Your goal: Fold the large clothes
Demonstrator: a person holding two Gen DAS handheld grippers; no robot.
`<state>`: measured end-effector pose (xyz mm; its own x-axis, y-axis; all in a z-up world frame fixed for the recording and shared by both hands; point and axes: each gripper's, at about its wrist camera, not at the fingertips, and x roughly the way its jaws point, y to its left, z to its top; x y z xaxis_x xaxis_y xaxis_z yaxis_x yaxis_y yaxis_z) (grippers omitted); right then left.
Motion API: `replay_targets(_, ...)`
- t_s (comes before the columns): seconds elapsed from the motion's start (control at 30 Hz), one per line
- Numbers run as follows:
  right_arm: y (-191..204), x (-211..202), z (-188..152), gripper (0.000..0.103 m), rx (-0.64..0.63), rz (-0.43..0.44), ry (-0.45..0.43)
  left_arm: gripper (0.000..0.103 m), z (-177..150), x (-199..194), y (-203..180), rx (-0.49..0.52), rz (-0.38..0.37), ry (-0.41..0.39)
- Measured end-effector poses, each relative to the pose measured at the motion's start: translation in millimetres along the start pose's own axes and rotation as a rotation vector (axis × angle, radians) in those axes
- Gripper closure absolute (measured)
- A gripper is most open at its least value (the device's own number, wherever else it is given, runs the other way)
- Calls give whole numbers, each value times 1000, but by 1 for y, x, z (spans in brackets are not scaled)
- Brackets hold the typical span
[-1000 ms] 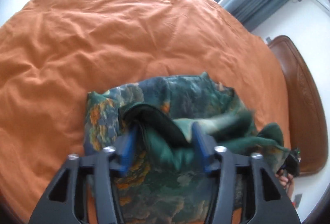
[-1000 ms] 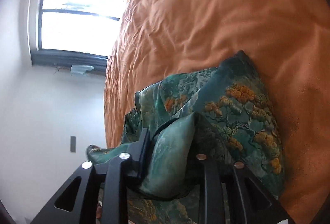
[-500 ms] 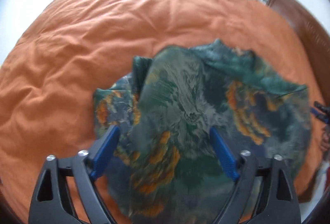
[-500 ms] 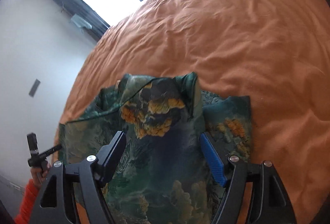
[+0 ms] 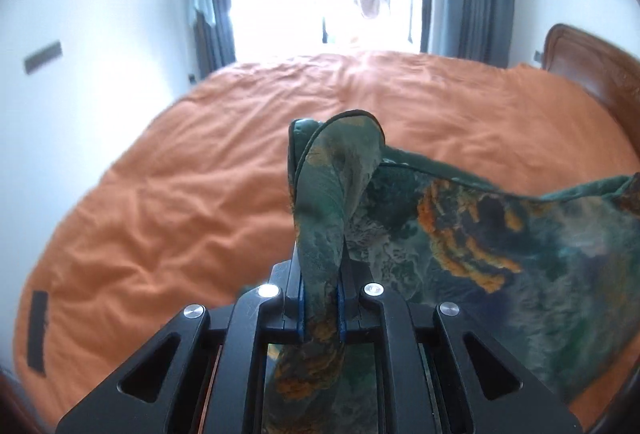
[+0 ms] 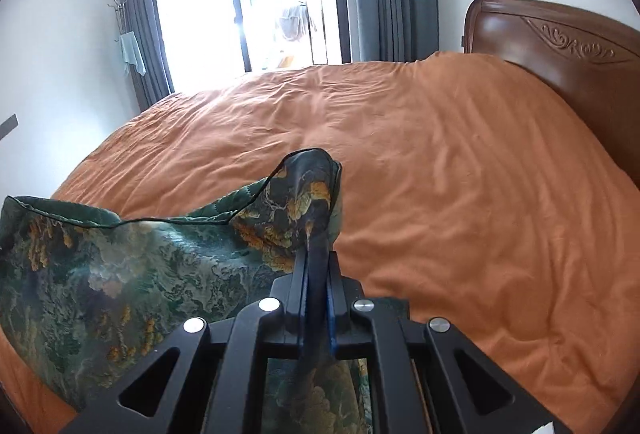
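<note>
You have the left gripper (image 5: 320,298) and right gripper (image 6: 318,298) each clamped on a corner of the green garment (image 5: 500,234), stretching it above the orange bedspread (image 6: 440,162) for folding.

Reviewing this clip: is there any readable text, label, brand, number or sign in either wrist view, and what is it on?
None can be read in either view.
The green patterned garment carries only a landscape print, no lettering.
The dark patch on the orange bedcover is too blurred to show any writing.
The dark plate on the wall is blurred and shows no characters.
The wooden headboard has carved scrollwork only.
</note>
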<state>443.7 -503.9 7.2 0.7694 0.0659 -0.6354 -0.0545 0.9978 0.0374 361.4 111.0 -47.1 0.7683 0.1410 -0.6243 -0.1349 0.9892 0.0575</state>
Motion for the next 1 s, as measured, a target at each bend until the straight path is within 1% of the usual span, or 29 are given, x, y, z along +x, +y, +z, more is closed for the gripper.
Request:
replay_targets(0.03,2,13,-4,96,-13,-24,13,92,-6,21,-7,23,29,20)
replay_targets(0.07,3,30,-11,96,-21,-43,43,92,-10,45,-11,35,46,57)
replay_targets(0.13,2,58,-30,96,-22,-64,137,90,-33,82,-9,32,57,154)
replay_targets(0.17,1,70,-39,96,-27,-73,175,88,-45,95,-7,34,65,177)
replay_targets(0.2,3,83,-51,95,-39,-71,203,86,-56,101,-7,40,69,177)
replay_targets(0.23,5,89,-60,94,-53,-67,212,86,-65,104,-8,44,68,167)
replay_targets(0.33,11,100,-77,91,-106,-79,187,84,-73,104,-7,30,62,129)
replay_targets(0.4,9,106,-81,90,-88,-62,182,84,-74,110,-6,16,44,138)
replay_targets(0.53,-1,105,-91,89,-27,-18,160,83,-79,121,1,-20,9,145)
replay_targets(0.67,2,109,-95,88,-10,-7,158,79,-78,121,-4,3,31,156)
replay_targets(0.7,1,106,-94,88,-3,-5,159,75,-77,118,-6,12,42,159)
replay_targets(0.73,1,103,-90,88,7,-4,159,63,-74,112,-6,20,58,162)
replay_targets(0.77,0,102,-86,83,16,-9,155,53,-70,106,-4,25,75,163)
replay_targets(0.8,-4,90,-82,78,37,-15,139,31,-67,97,-1,25,82,158)
replay_targets(0.83,-7,86,-77,54,65,-16,126,13,-65,83,3,21,67,137)
replay_targets(0.87,-11,77,-74,30,94,-10,115,8,-66,69,7,14,37,111)
replay_targets(0.9,-15,58,-74,27,129,2,85,5,-68,52,11,11,3,85)
replay_targets(0.93,-16,41,-75,27,144,12,52,5,-71,37,14,15,-21,73)
replay_targets(1.0,-13,6,-83,27,129,28,17,4,-81,12,16,38,-46,68)
